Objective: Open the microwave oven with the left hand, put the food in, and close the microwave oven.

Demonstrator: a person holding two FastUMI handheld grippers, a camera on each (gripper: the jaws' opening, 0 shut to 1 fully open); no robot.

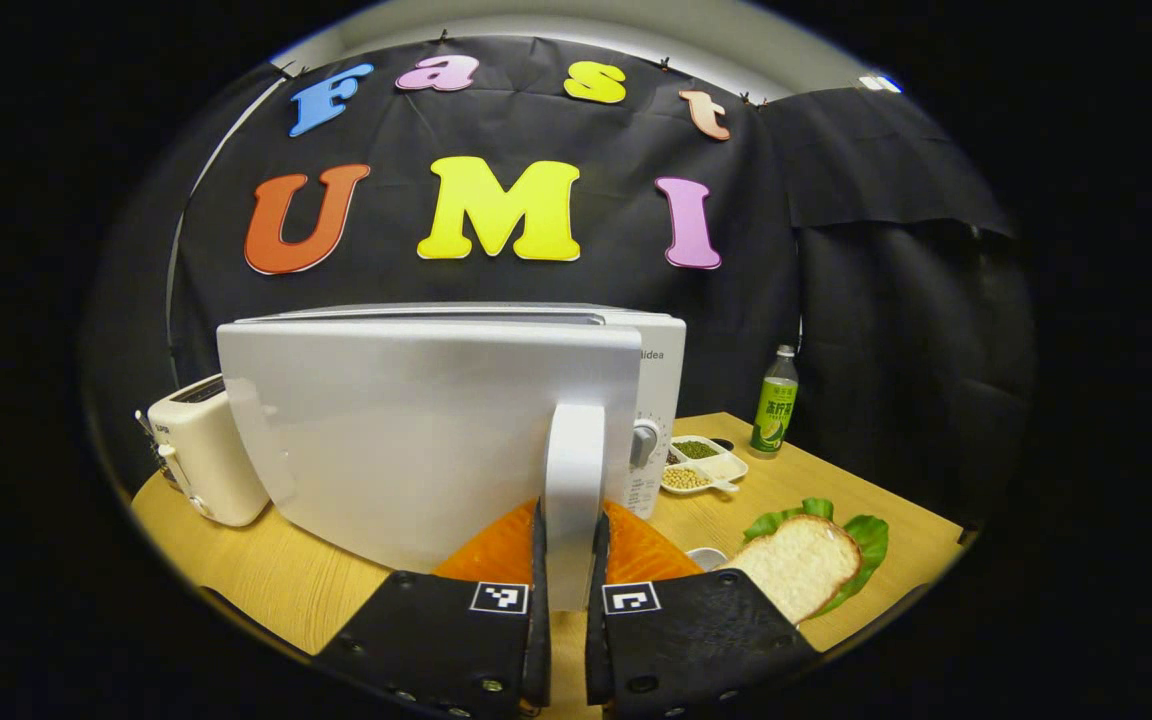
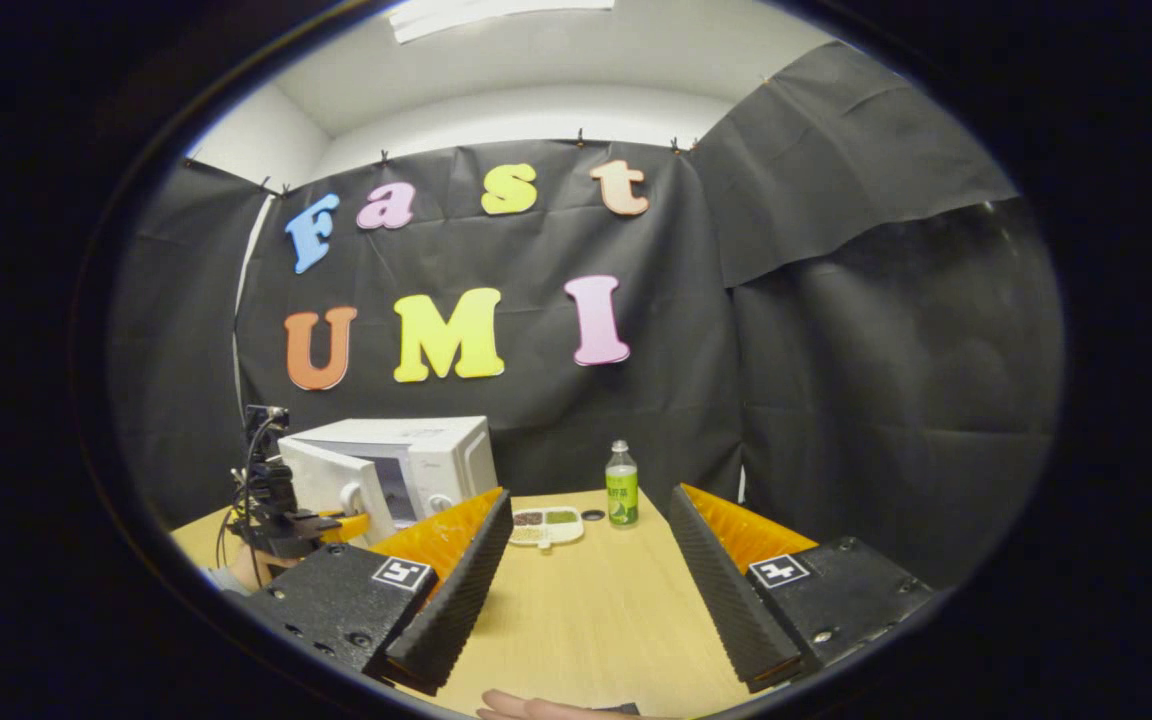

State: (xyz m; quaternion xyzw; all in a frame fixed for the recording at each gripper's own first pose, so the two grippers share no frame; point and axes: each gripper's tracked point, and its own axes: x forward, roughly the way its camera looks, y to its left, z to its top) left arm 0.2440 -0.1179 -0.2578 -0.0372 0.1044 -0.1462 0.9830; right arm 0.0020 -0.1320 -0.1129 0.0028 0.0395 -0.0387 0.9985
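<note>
The white microwave [image 1: 651, 345] stands on the wooden table [image 1: 266, 570] with its door [image 1: 416, 430] swung partly open. My left gripper [image 1: 568, 560] is shut on the door's vertical white handle [image 1: 574, 470]. The food, a slice of bread on lettuce [image 1: 804, 560], lies on the table to the right of the handle. In the right gripper view the microwave [image 2: 426, 455] sits far left with its door [image 2: 331, 485] ajar and the left gripper [image 2: 281, 520] at the handle. My right gripper [image 2: 581, 590] hovers open over the table with nothing between its fingers.
A cream toaster [image 1: 204, 450] stands left of the microwave. A divided dish of beans [image 1: 701, 465] and a green bottle [image 1: 774, 402] sit at the right back, seen again as dish [image 2: 546, 522] and bottle [image 2: 621, 485]. A hand [image 2: 536, 708] shows at the bottom edge.
</note>
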